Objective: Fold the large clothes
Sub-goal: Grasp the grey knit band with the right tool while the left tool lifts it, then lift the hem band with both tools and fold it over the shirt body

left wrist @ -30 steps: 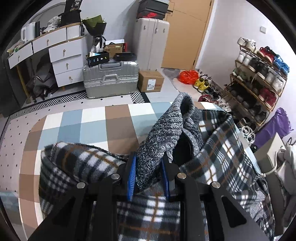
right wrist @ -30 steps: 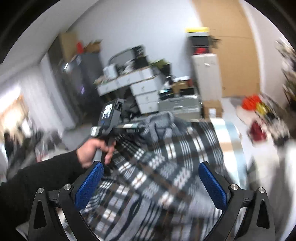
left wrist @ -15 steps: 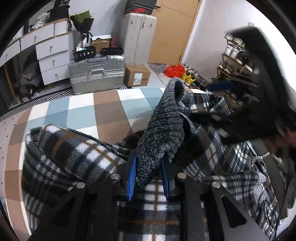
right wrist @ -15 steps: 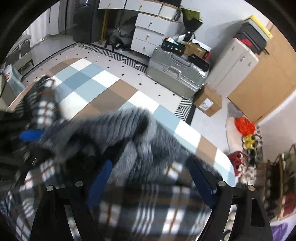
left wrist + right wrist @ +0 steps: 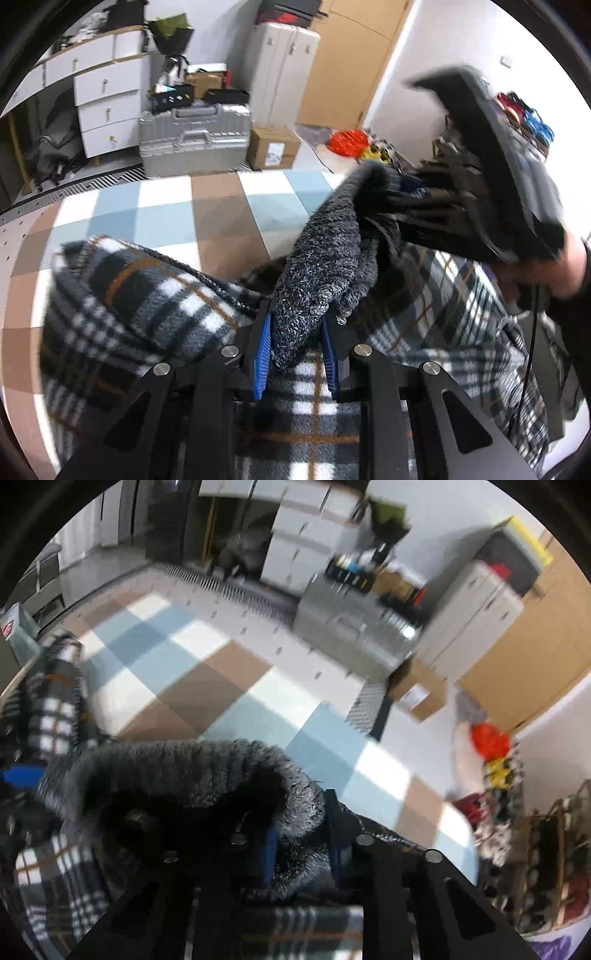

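Gripping knit collar with both tools

Clamping the grey knit collar (image 5: pixel 317 266), the left tool (image 5: pixel 295 354) has its blue pads closed tight on a bunched fold of it, nearest the camera. Right tool (image 5: pixel 301 843) likewise pinched on the same fuzzy grey knit, pads nearly together with fabric between; view is blurred. In the left wrist view the right tool's black body shows at right, held by the person's right hand (image 5: pixel 557 269), meeting the far end of the collar.

Collar belongs to a plaid jacket (image 5: pixel 140 295), black, white and orange check, heaped around and under both tools, lying on a checked surface (image 5: pixel 218 218) of blue, brown and white squares. One plaid fold sits at near left, the rest spreads right.

Farther off: silver hard case (image 5: pixel 195 144) on the floor, cardboard box (image 5: pixel 273 147) just right of it, white drawer unit (image 5: pixel 107 107) at far left, pale upright suitcase (image 5: pixel 280 70) behind, wooden door (image 5: pixel 351 62), red bag (image 5: pixel 349 142), shoe rack (image 5: pixel 524 114) at far right.
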Demonstrator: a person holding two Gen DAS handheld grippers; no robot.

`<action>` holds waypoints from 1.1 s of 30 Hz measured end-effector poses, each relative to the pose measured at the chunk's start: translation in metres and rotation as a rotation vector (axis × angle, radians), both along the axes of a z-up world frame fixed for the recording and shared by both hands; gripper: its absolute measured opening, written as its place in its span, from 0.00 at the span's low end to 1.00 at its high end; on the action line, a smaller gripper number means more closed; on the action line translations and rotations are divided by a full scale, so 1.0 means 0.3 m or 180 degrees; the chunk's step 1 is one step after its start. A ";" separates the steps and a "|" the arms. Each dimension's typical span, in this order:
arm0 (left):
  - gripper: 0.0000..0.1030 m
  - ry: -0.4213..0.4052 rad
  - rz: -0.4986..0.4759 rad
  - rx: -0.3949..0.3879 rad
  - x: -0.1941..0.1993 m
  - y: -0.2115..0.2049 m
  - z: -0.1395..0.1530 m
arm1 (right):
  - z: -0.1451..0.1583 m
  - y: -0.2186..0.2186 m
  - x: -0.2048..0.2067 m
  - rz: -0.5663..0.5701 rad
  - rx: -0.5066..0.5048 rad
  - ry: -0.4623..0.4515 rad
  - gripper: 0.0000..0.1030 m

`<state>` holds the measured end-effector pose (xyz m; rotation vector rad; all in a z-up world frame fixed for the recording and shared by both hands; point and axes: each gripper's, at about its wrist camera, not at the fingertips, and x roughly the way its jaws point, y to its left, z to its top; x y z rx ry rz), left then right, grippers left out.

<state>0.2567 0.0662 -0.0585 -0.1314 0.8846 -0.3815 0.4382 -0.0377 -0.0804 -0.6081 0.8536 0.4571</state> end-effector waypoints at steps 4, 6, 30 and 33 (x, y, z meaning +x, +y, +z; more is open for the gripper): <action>0.18 -0.0168 0.0098 -0.0076 -0.076 0.014 0.116 | 0.151 -0.070 -0.160 -0.0027 0.0341 -0.0366 0.13; 0.18 -0.0240 0.0101 -0.0149 -0.136 0.022 0.189 | 0.222 -0.098 -0.258 -0.0015 0.0457 -0.0512 0.12; 0.19 0.0070 0.0218 -0.0144 -0.717 -0.048 0.016 | -0.021 -0.290 -1.081 -0.0504 0.1246 0.0176 0.20; 0.23 0.0142 0.0146 -0.0009 -0.728 -0.061 -0.005 | -0.056 -0.293 -1.087 -0.0585 0.1133 0.0191 0.22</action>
